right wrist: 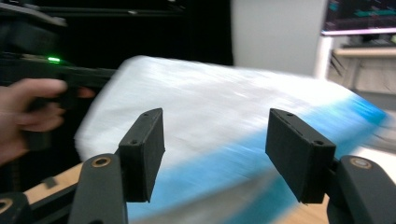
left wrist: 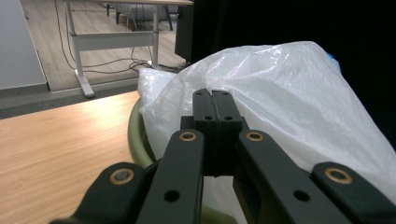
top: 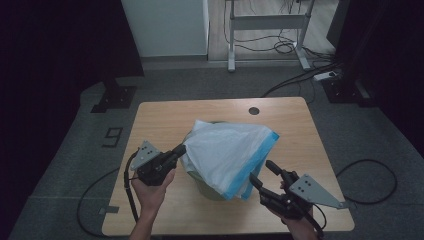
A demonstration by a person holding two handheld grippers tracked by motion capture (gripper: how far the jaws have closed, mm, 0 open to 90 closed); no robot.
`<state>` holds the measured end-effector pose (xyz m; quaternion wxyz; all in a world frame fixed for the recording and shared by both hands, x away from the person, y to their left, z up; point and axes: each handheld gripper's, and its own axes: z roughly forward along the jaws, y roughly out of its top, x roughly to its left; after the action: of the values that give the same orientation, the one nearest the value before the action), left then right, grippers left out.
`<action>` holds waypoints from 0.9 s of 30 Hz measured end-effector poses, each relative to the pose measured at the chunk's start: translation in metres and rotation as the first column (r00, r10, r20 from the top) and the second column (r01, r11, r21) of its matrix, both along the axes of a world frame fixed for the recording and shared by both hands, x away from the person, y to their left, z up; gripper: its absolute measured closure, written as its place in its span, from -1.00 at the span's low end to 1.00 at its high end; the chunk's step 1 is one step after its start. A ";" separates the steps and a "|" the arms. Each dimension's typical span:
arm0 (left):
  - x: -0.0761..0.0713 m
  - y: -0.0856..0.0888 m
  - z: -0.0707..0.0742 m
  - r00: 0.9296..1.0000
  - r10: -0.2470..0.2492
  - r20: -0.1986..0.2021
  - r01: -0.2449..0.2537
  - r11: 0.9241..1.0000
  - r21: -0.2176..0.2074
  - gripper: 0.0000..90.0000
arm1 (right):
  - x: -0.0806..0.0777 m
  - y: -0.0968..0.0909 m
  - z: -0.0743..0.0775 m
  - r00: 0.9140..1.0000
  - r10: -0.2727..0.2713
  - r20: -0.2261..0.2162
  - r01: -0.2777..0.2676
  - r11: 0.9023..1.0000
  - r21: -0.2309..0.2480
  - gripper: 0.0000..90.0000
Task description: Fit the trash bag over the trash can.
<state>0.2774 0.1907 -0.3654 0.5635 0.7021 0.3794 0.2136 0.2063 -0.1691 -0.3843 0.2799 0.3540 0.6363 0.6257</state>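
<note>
The white plastic bag point(top: 227, 152), draped over an olive bin point(top: 205, 187) mid-worktop point(top: 165, 117), has its left edge clamped in the left gripper point(top: 181, 149) fingers, while the right gripper point(top: 263, 172) fingers stand apart just off its near-right blue hem.

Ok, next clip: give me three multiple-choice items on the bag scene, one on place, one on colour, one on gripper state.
1. Where is the white plastic bag?
A. over the olive bin on the table
B. on the floor
C. hung on a hook

2. What colour is the bag's edge band?
A. red
B. blue
C. black

3. How do the jaws of the right gripper stand?
A. apart
B. shut on the bag
C. shut on a cable

Key: 1 A, the bag drapes the bin at mid-table; 2 B, the hem is blue; 3 A, a wide gap shows between its pads.
</note>
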 end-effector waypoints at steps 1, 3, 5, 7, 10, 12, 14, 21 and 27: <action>0.000 0.002 -0.001 1.000 0.003 -0.002 -0.003 1.000 -0.010 1.00 | 0.002 -0.004 -0.002 1.000 -0.017 -0.011 0.017 1.000 0.004 -0.18; 0.000 0.005 -0.002 1.000 0.003 -0.005 -0.003 1.000 -0.022 1.00 | 0.006 -0.010 -0.007 0.998 -0.050 -0.033 0.050 0.999 0.005 -0.17; 0.000 0.006 -0.004 1.000 0.007 -0.006 -0.007 1.000 -0.029 1.00 | 0.011 -0.014 -0.012 0.996 -0.074 -0.052 0.074 0.997 0.007 -0.17; 0.000 0.008 -0.005 1.000 0.006 -0.009 -0.006 0.999 -0.035 1.00 | 0.015 -0.017 -0.016 0.993 -0.090 -0.072 0.092 0.996 0.016 -0.15; 0.000 0.010 -0.007 1.000 0.010 -0.012 -0.011 0.999 -0.046 1.00 | 0.021 -0.019 -0.021 0.990 -0.105 -0.097 0.108 0.994 0.021 -0.11; 0.000 0.012 -0.008 1.000 0.009 -0.016 -0.010 0.999 -0.053 1.00 | 0.025 -0.020 -0.024 0.988 -0.111 -0.110 0.114 0.993 0.021 -0.07; 0.001 0.014 -0.009 1.000 0.010 -0.020 -0.011 0.998 -0.060 1.00 | 0.028 -0.021 -0.025 0.986 -0.115 -0.118 0.119 0.992 0.028 -0.03; 0.002 0.016 -0.011 0.999 0.011 -0.030 -0.013 0.997 -0.070 1.00 | 0.040 -0.029 -0.016 0.984 -0.128 -0.128 0.138 0.987 0.078 0.11; 0.002 0.017 -0.011 0.999 0.012 -0.032 -0.015 0.997 -0.077 1.00 | 0.047 -0.033 -0.010 0.984 -0.125 -0.124 0.136 0.987 0.087 0.30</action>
<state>0.2798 0.2080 -0.3759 0.5827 0.6804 0.4009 0.1917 0.2534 -0.2026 -0.3942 0.2651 0.4443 0.5966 0.6135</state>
